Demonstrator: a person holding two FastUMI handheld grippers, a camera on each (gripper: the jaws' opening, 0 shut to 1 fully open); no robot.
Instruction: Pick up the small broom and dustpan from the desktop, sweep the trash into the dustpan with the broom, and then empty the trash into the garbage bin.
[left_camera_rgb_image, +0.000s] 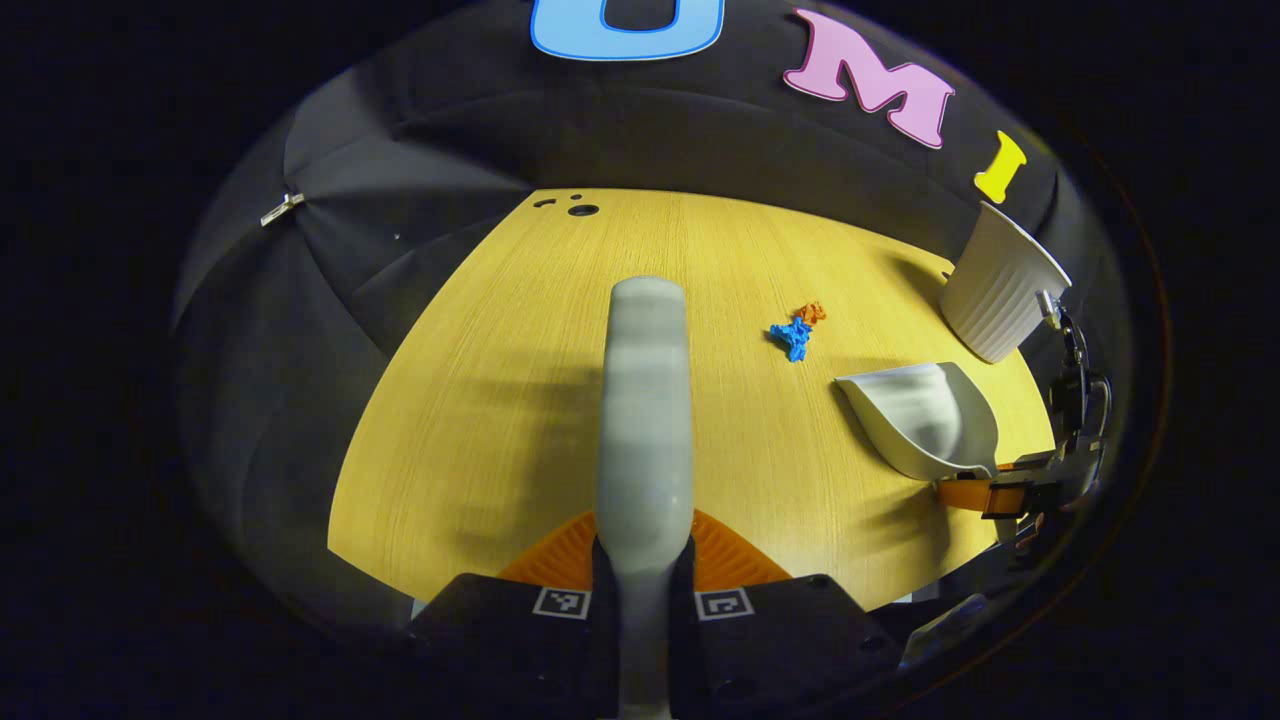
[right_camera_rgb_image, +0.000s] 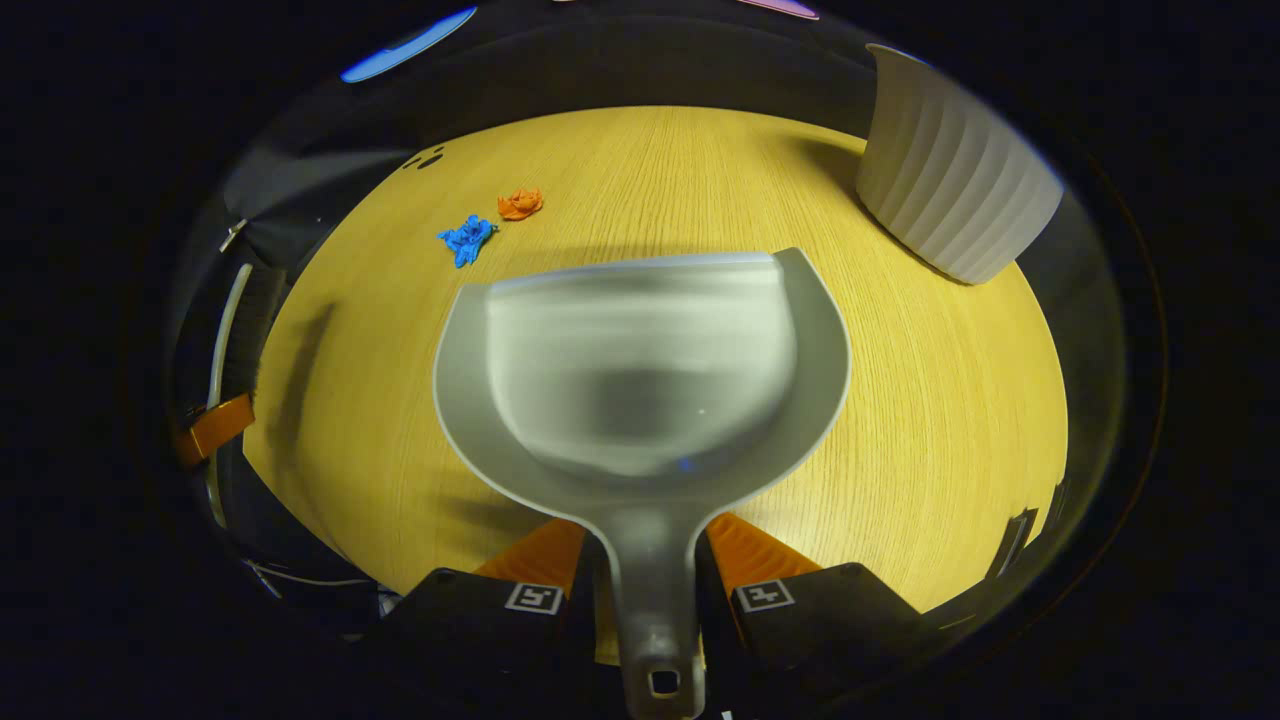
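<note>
The left gripper (left_camera_rgb_image: 642, 560) clamps the broom (left_camera_rgb_image: 646, 400) handle, pointing across the desk (left_camera_rgb_image: 500, 400). The right gripper (right_camera_rgb_image: 650, 590) pinches the dustpan (right_camera_rgb_image: 640, 370) handle, pan level above the desk. Trash (right_camera_rgb_image: 468, 238) lies toward the far edge, bin (right_camera_rgb_image: 950, 180) at the far right corner.

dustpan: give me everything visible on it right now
The pale grey plastic dustpan has a smooth, scoop-shaped tray with raised side walls, a straight front lip and a narrow handle ending in a small hanging hole. The right gripper holds it by the handle, one finger on each side. It looks empty. Its open mouth faces away from the camera, toward the crumpled blue scrap and orange scrap on the wooden desktop.
</note>
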